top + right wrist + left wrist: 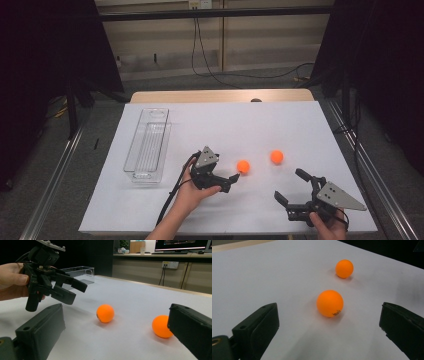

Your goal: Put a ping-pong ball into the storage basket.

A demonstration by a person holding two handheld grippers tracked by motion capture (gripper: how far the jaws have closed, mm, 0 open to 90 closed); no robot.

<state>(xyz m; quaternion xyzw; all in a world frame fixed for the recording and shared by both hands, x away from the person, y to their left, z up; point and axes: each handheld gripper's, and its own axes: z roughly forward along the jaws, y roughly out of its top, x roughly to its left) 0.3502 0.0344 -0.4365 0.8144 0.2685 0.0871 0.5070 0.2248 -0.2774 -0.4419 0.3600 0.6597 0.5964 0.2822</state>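
Orange near ball lies mid-worktop, toward near edge | left gripper held wide, ball just ahead between jaw lines, untouched | left is nearer | right gripper wide, empty, near right corner | second ball apart

- The left gripper looks along its two black jaws, which rise from the bottom edge at about 7 and 4 o'clock and stand wide apart.
- A near orange ball rests on the white table cover just ahead of the gap between the jaws, touching neither; a small dark print marks its lower right side.
- A far orange ball lies beyond it, toward 1 o'clock, apart from the first.
- A strip of wooden table edge shows at 11 o'clock.
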